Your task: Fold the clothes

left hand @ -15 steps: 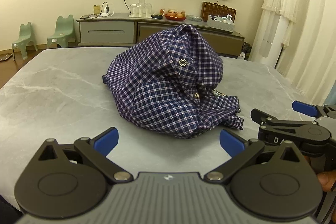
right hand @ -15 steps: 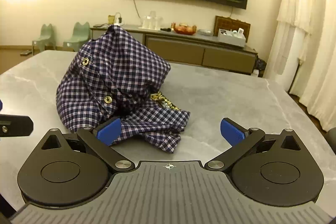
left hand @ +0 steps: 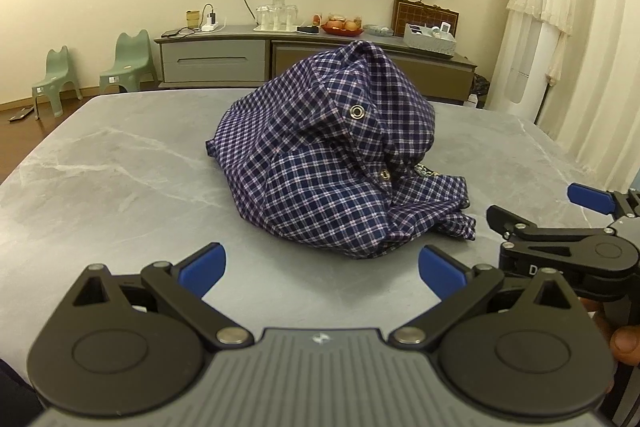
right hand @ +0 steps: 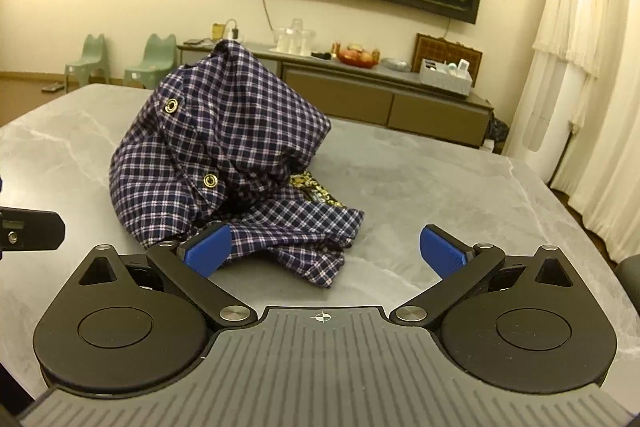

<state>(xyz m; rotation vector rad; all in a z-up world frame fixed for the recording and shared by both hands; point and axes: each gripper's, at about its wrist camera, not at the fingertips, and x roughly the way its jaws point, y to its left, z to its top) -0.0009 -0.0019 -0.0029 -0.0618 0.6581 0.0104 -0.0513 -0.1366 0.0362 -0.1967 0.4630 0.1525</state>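
We hold the left gripper (left hand: 322,267) spread wide, empty, above the table (left hand: 120,187), short of the shirt (left hand: 328,163). Right gripper (right hand: 326,251) also wide, nothing gripped; whether its left pad (right hand: 208,249) touches the hem is unclear. The shirt sits crumpled mid-table, hiding a patterned item (right hand: 316,191). A fingertip (left hand: 626,345) is cut off at the edge.

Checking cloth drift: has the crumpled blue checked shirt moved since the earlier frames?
No. The crumpled blue checked shirt sits in the same spot against the grey marble table's veins.
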